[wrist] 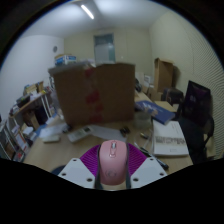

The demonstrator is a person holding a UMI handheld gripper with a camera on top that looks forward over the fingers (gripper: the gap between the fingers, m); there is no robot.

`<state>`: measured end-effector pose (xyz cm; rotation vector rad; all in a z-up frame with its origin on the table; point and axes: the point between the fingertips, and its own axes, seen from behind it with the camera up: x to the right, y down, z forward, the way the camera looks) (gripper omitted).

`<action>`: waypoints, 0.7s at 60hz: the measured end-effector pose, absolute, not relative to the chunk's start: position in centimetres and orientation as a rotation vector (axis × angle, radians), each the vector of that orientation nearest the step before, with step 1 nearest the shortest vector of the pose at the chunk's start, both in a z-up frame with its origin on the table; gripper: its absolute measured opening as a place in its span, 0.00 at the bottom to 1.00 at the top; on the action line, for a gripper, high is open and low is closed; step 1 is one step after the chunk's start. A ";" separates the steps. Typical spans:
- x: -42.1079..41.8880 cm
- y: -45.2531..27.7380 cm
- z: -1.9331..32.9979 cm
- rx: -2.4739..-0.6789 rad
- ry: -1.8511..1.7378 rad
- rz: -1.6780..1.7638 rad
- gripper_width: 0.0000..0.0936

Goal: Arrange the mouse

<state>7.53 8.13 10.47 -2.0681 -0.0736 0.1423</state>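
A pink computer mouse (112,161) sits between my gripper's two fingers, its scroll wheel facing up. My gripper (112,167) is shut on the mouse, the purple pads (91,157) pressing on both of its sides. The mouse is held up above the wooden table (70,150), with the room beyond it.
A large cardboard box (93,93) stands on the table beyond the fingers. A white keyboard (170,139) lies to the right, with a black monitor (195,100) behind it. Papers (82,133) lie near the box. Cluttered shelves (25,110) stand at the left.
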 end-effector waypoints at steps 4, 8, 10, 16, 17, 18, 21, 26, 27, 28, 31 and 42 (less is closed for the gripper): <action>4.1 6.8 14.0 -2.010 -0.103 0.165 0.37; 0.3 5.1 14.5 -2.003 -0.127 0.186 0.37; -1.6 4.1 13.6 -2.009 -0.144 0.198 0.37; -5.0 2.0 8.1 -2.104 -0.168 0.186 0.36; -5.4 1.7 7.3 -2.118 -0.171 0.187 0.36; -5.8 1.4 6.2 -2.131 -0.170 0.189 0.37; -6.4 0.6 4.0 -2.164 -0.170 0.188 0.37; -6.2 -0.3 0.9 -2.209 -0.168 0.151 0.37; -6.0 -0.6 0.2 -2.222 -0.167 0.141 0.37; -6.0 -0.8 -0.4 -2.238 -0.162 0.128 0.37; -5.6 -0.8 -1.2 -2.221 -0.154 0.109 0.39; -5.3 -1.3 -1.4 -2.283 -0.129 0.084 0.66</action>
